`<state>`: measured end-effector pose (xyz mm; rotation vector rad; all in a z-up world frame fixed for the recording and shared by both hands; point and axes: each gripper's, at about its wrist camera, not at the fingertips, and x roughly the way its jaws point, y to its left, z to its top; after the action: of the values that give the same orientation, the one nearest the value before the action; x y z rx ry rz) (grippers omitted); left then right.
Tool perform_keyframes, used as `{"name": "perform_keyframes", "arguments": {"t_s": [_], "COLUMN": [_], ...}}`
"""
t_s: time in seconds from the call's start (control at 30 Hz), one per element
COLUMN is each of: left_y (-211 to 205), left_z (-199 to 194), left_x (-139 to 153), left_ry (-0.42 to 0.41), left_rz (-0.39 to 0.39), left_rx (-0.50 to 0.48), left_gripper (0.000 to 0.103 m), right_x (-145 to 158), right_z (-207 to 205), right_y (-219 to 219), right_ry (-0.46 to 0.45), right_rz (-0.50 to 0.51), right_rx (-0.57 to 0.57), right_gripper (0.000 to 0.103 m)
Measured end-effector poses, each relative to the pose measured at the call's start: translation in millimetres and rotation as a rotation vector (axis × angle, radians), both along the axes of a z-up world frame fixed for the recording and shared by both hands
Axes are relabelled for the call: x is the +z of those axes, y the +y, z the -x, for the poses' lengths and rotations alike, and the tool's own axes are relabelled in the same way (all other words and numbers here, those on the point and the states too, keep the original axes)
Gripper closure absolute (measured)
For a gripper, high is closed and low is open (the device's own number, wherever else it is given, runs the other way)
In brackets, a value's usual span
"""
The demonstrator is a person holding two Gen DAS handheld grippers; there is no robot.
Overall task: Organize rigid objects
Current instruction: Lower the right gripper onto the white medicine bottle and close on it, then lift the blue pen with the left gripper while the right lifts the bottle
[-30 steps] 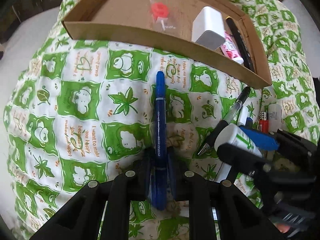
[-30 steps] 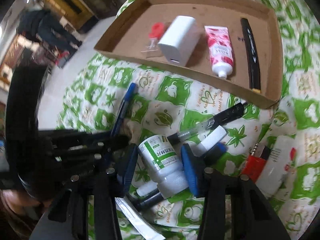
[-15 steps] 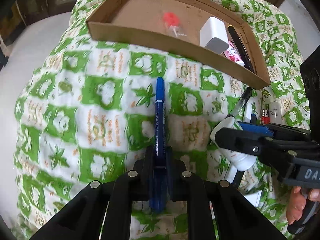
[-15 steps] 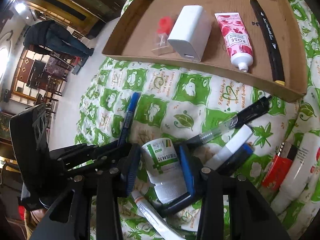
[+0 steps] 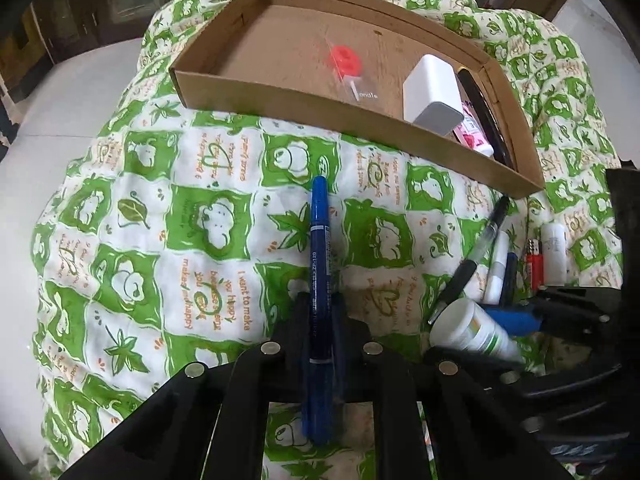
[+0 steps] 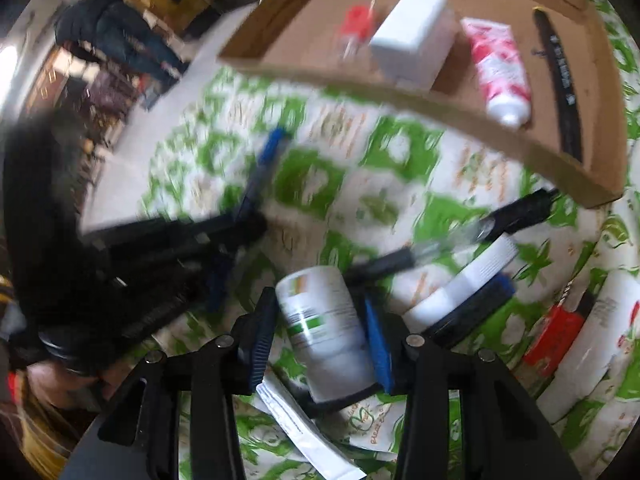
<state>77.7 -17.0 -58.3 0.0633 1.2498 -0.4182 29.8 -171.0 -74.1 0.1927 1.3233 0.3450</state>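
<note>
While both hands work over a green-and-white patterned cloth, the left tongs are clamped tight on a blue marker, and the right tongs are part-closed around a white medicine bottle. A cardboard tray, already holding a white charger and a pink tube, lies just beyond. Gripped near its rear end, the marker could pivot or slip. The round bottle could twist loose, or the close-set tongs could collide.

Bare cardboard tray left half, items crowding right end, cluttered cloth beside right gripper
</note>
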Motion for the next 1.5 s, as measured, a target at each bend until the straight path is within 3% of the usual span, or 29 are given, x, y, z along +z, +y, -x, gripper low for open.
{"name": "perform_keyframes", "arguments": {"t_s": [0.07, 0.23, 0.47, 0.63, 0.77, 1.3, 1.5], "left_y": [1, 3, -13, -1, 9, -10, -6], "left_z": [5, -4, 1, 11, 9, 19, 15], "left_x": [-2, -8, -6, 8, 3, -2, -7], "left_ry": [0.018, 0.043, -0.055, -0.072, -0.012, -0.005, 0.011], "left_rz": [0.022, 0.055, -0.025, 0.037, 0.083, 0.045, 0.068], "left_rx": [0.011, 0.032, -0.008, 0.030, 0.067, 0.069, 0.079], "left_gripper": [0.092, 0.092, 0.093, 0.093, 0.093, 0.092, 0.092], "right_x": [-1, 0, 0, 11, 26, 25, 31], "right_z": [2, 1, 6, 18, 25, 21, 20], "right_y": [7, 5, 12, 9, 2, -12, -23], "right_ry": [-0.026, -0.035, -0.062, -0.133, -0.208, -0.173, -0.190], "right_rz": [0.060, 0.054, 0.077, 0.031, 0.000, -0.042, -0.057], "right_rx": [0.020, 0.003, 0.006, -0.013, -0.034, -0.097, -0.129], "right_gripper": [0.071, 0.071, 0.071, 0.071, 0.071, 0.071, 0.071]}}
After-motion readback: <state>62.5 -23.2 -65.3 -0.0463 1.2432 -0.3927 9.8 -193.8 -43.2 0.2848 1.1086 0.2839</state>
